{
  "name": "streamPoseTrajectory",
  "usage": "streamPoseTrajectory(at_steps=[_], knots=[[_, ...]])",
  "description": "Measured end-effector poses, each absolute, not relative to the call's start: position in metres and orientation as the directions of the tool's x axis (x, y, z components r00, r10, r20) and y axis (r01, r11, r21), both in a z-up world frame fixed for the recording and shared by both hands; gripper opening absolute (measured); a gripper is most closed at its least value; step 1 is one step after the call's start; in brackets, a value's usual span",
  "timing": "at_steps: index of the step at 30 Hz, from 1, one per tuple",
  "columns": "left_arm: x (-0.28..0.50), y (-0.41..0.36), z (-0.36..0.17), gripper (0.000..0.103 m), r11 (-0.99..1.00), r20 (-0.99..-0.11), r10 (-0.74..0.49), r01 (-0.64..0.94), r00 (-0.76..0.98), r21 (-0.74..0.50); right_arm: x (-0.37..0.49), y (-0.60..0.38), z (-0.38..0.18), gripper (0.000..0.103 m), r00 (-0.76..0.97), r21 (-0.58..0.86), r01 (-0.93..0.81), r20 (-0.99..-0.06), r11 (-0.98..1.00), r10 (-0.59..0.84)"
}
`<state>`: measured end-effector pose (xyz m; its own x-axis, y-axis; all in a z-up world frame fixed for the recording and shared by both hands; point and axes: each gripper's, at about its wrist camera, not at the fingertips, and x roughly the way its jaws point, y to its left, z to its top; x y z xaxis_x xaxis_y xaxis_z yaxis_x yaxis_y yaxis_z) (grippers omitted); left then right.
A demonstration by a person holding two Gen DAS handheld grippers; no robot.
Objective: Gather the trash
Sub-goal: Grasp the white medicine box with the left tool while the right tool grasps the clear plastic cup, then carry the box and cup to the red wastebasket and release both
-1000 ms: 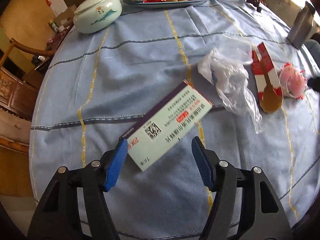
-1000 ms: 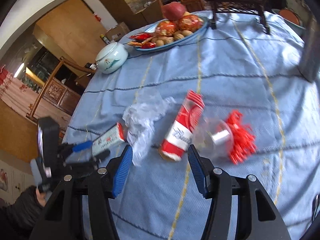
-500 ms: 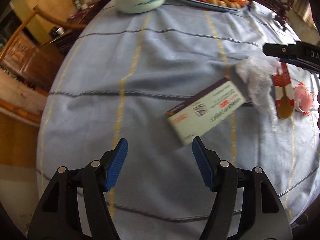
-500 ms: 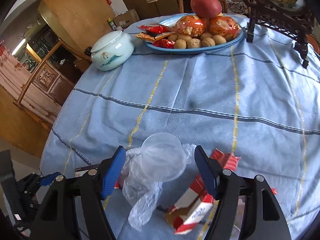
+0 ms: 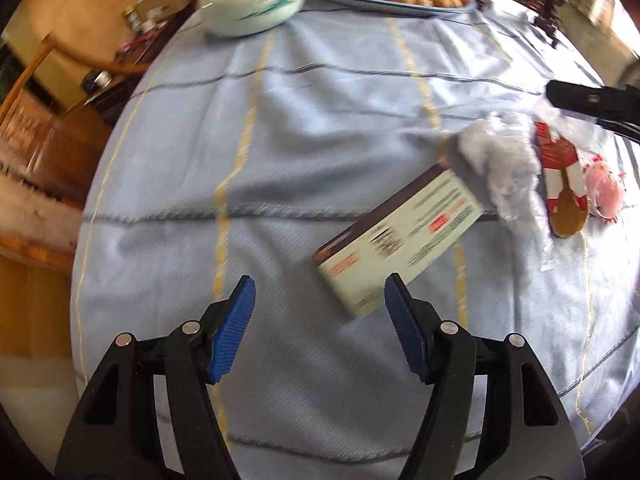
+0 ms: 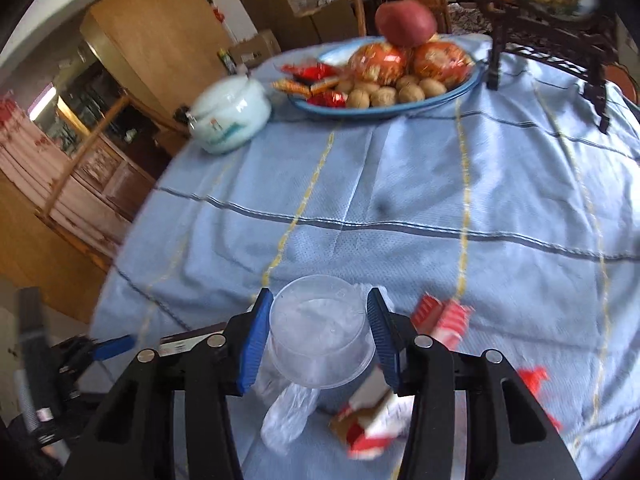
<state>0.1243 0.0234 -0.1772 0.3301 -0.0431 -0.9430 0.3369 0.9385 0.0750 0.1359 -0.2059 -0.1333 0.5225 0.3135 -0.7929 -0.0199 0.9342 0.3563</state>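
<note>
Blue tablecloth (image 5: 320, 128), left view: left gripper (image 5: 318, 326) gapes empty, lined up short of flat carton (image 5: 400, 240). Right view: right gripper (image 6: 320, 334) clamps clear cup (image 6: 320, 332) by its sides, lifted for collecting; wrappers (image 6: 372, 424) beneath.

The tablecloth (image 5: 320, 128) was pale blue, crossed by yellow and dark grey lines. The box (image 5: 404, 236) was cream with a dark side and red and black print, and the carton (image 5: 560, 176) striped red and white. Both grippers had black arms and blue pads (image 6: 250, 344).
</note>
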Motion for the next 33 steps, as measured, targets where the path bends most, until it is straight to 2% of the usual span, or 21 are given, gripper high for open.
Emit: streamPoseTrajectory(at_steps=[5, 10, 17, 18, 22, 25, 33], knots=[[0.136, 0.000, -0.181, 0.070, 0.907, -0.938, -0.093, 0.417, 0.333, 0.058, 0.103, -0.229, -0.124, 0.048, 0.531, 0.413, 0.040, -0.780, 0.910, 0.330], [0.133, -0.019, -0.180, 0.071, 0.869, -0.939, -0.136, 0.493, 0.315, 0.039, 0.071, -0.239, -0.121, 0.048, 0.527, 0.402, 0.065, -0.791, 0.914, 0.310], [0.140, -0.039, -0.194, 0.075, 0.847, -0.932, -0.110, 0.523, 0.345, 0.094, 0.045, -0.247, -0.116, 0.048, 0.538, 0.396, 0.094, -0.792, 0.913, 0.288], [0.143, -0.039, -0.196, 0.074, 0.850, -0.938, -0.119, 0.522, 0.327, 0.074, 0.043, -0.248, -0.115, 0.048, 0.539, 0.392, 0.094, -0.793, 0.915, 0.285], [0.141, -0.035, -0.195, 0.058, 0.858, -0.940, -0.147, 0.513, 0.308, 0.034, 0.030, -0.251, -0.110, 0.048, 0.553, 0.383, 0.101, -0.789, 0.918, 0.269], [0.132, -0.027, -0.188, 0.052, 0.877, -0.937, -0.162, 0.480, 0.309, 0.007, 0.027, -0.251, -0.110, 0.048, 0.558, 0.395, 0.100, -0.782, 0.913, 0.277], [0.121, 0.014, -0.151, 0.052, 0.935, -0.918, -0.215, 0.343, 0.334, -0.094, 0.028, -0.226, -0.101, 0.048, 0.580, 0.415, 0.053, -0.753, 0.908, 0.311]])
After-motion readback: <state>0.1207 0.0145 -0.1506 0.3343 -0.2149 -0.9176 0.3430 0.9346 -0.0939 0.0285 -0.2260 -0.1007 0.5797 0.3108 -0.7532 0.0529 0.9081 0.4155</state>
